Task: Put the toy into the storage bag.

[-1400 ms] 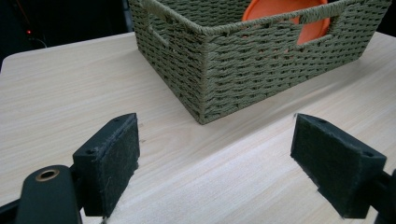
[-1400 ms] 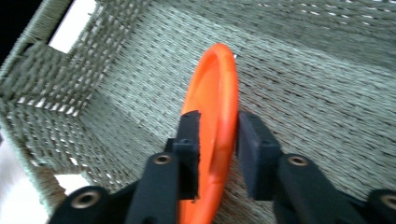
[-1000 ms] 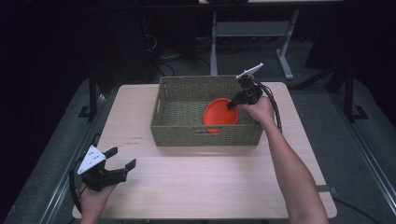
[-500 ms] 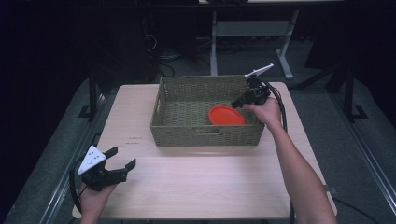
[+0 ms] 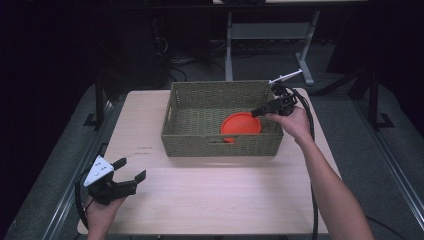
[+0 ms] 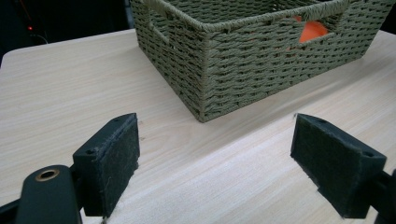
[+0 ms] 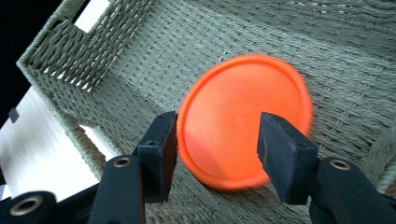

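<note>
Orange and round, the disc [image 5: 240, 124] lies flat on the floor of the woven basket [image 5: 220, 145], toward the basket's 4 o'clock corner in the high view, close to the near wall. The olive-green basket sits on the pale wooden tabletop [image 5: 215, 195], at about 12 o'clock from the tabletop's middle.

The right gripper [image 5: 261, 111] hangs over the basket's 3 o'clock rim, pointing inward toward 9 o'clock. Its jaws have just been opening, and they stand released: in the right gripper view the two black pads [image 7: 161, 154] frame the disc [image 7: 245, 119] from above with a clear gap on each side, pressing on nothing. The disc's edge looks slightly blurred there.

The left gripper [image 5: 131, 170] rests low near the tabletop's 7 o'clock corner, well apart from the basket, aimed toward 2 o'clock. Its jaws are spread wide, with bare wood between them. In the left gripper view the basket's near corner [image 6: 203, 70] stands ahead at 12 o'clock, and a patch of orange shows through the handle slot at about 1 o'clock.
</note>
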`<act>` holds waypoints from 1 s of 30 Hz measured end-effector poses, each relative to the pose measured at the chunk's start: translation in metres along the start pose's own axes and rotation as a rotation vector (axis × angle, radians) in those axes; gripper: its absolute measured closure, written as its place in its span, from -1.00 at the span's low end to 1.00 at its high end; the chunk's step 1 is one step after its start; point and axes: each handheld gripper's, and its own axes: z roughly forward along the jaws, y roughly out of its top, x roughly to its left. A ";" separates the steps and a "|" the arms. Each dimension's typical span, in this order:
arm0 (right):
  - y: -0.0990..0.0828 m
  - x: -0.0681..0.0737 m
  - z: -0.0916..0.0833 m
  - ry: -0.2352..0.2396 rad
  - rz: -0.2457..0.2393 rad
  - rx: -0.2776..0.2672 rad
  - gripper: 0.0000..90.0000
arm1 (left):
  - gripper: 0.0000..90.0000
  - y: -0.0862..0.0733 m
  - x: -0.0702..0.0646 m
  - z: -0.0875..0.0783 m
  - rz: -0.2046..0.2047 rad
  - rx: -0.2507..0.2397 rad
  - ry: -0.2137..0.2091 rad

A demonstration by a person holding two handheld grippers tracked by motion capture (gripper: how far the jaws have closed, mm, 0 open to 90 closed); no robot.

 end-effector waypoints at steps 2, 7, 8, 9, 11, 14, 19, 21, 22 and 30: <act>0.000 0.002 -0.001 0.004 -0.004 0.001 0.01 | -0.67 0.000 0.000 0.000 0.001 0.001 0.001; -0.002 0.006 -0.009 0.024 -0.020 -0.016 -0.04 | -0.67 0.000 -0.001 0.001 0.001 0.005 0.002; -0.002 0.006 -0.010 0.029 -0.023 -0.017 -0.06 | -0.67 0.000 0.000 0.001 0.004 0.006 0.001; -0.003 0.007 -0.011 0.034 -0.022 -0.016 -0.08 | -0.67 0.000 -0.001 0.001 0.005 0.007 0.000; -0.004 0.008 -0.014 0.042 -0.029 -0.018 -0.08 | -0.67 0.000 -0.001 0.001 0.006 0.006 0.001; -0.008 0.009 -0.018 0.057 -0.027 -0.041 -0.11 | -0.67 -0.001 -0.001 0.000 0.004 0.003 -0.002; -0.016 0.012 -0.025 0.067 -0.033 -0.061 -0.13 | -0.67 0.000 -0.002 -0.001 0.006 -0.004 -0.002; -0.019 0.015 -0.030 0.068 -0.042 -0.063 -0.15 | -0.67 0.000 -0.003 -0.001 0.009 0.005 -0.002; -0.020 0.016 -0.032 0.070 -0.049 -0.069 -0.15 | -0.67 -0.001 -0.003 0.000 0.010 0.008 -0.004; -0.029 0.023 -0.046 0.090 -0.075 -0.094 -0.20 | -0.67 -0.001 -0.002 0.000 0.006 0.009 0.000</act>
